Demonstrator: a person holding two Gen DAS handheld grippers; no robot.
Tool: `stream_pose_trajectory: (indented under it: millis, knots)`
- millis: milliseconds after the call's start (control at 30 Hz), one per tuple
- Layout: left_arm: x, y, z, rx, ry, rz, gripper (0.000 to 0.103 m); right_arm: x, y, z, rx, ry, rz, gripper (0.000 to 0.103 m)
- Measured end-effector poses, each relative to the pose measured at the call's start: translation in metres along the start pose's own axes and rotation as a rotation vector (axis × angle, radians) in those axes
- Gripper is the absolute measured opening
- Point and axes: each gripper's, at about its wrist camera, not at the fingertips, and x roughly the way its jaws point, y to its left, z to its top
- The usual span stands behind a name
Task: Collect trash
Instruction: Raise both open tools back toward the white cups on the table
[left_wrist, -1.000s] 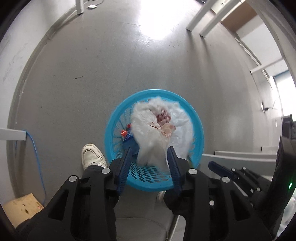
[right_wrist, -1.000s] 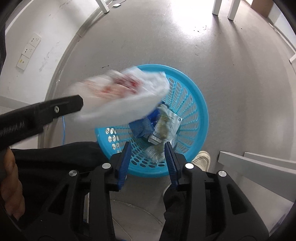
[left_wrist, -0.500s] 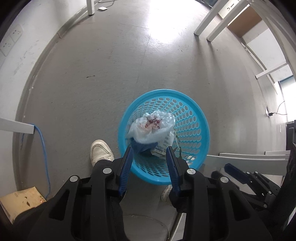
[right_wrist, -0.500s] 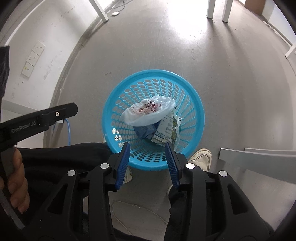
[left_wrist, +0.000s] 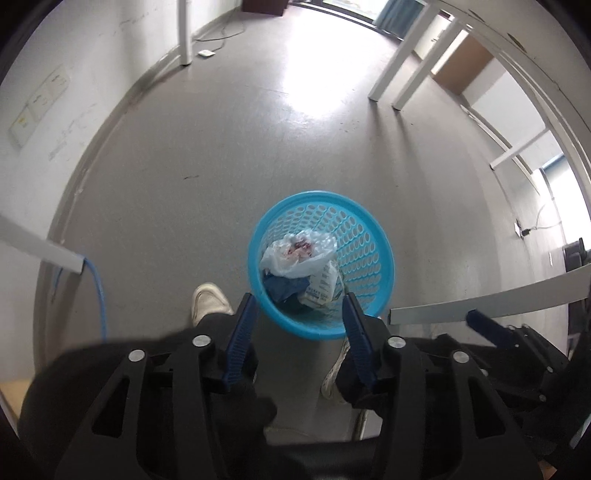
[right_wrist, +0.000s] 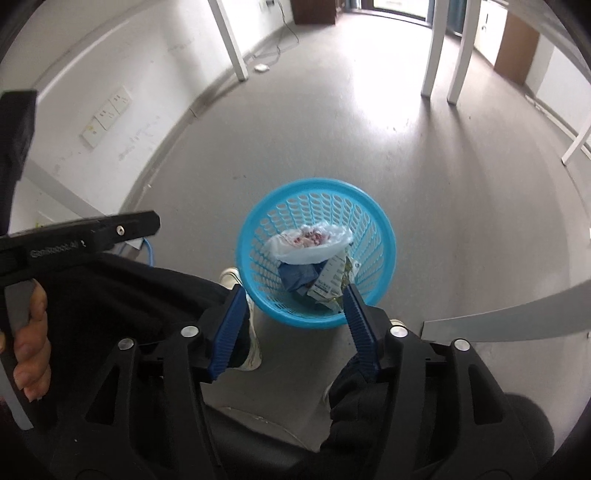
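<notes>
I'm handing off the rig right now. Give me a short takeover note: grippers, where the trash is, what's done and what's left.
Left gripper: jaws opening, nothing between them, above the basket.
Right gripper: jaws opening, nothing held, also above the basket.
Blue basket stands on the floor by the person's white shoe.
In it: clear plastic bag on top, dark blue crumpled piece and printed wrapper underneath.
Done: these three are binned.
Left: no loose trash shows on the floor in view; check elsewhere.
</notes>
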Motion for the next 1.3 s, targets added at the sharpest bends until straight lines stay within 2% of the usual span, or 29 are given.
stream_pose_trajectory:
  millis: [133, 300, 533, 633, 767, 867, 933, 1033, 1133, 1200, 1300]
  knots:
    - [-0.022, 0.003, -0.019, -0.022, -0.022, -0.043, 0.052, -0.021, 0.009, -0.010, -0.021, -0.023, -0.028, 0.055]
    - [-0.051, -0.002, -0.044, 0.018, -0.090, -0.046, 0.058, -0.045, 0.017, -0.020, -0.035, -0.047, 0.003, 0.059]
    - [-0.100, -0.016, -0.066, 0.153, -0.276, 0.019, 0.069, -0.083, 0.010, -0.041, 0.022, -0.113, 0.003, 0.069]
    - [-0.118, -0.019, -0.074, 0.186, -0.343, 0.025, 0.073, -0.102, 0.006, -0.050, 0.034, -0.144, -0.003, 0.070]
    - [-0.143, -0.022, -0.083, 0.225, -0.429, 0.032, 0.076, -0.130, 0.003, -0.061, 0.047, -0.212, 0.007, 0.071]
    - [-0.164, -0.020, -0.085, 0.228, -0.502, 0.028, 0.081, -0.156, 0.002, -0.066, 0.051, -0.287, 0.025, 0.077]
    - [-0.178, -0.018, -0.087, 0.220, -0.550, 0.022, 0.082, -0.175, 0.001, -0.067, 0.053, -0.340, 0.048, 0.082]
    - [-0.200, -0.013, -0.083, 0.194, -0.608, -0.007, 0.087, -0.198, 0.002, -0.067, 0.054, -0.398, 0.077, 0.084]
    - [-0.220, -0.011, -0.082, 0.181, -0.668, -0.001, 0.090, -0.215, 0.008, -0.062, 0.028, -0.430, 0.058, 0.086]
    - [-0.229, -0.014, -0.079, 0.211, -0.709, 0.022, 0.092, -0.226, 0.011, -0.058, 0.017, -0.457, 0.045, 0.088]
    - [-0.235, -0.026, -0.074, 0.320, -0.743, 0.087, 0.094, -0.244, 0.012, -0.050, 0.016, -0.516, 0.060, 0.092]
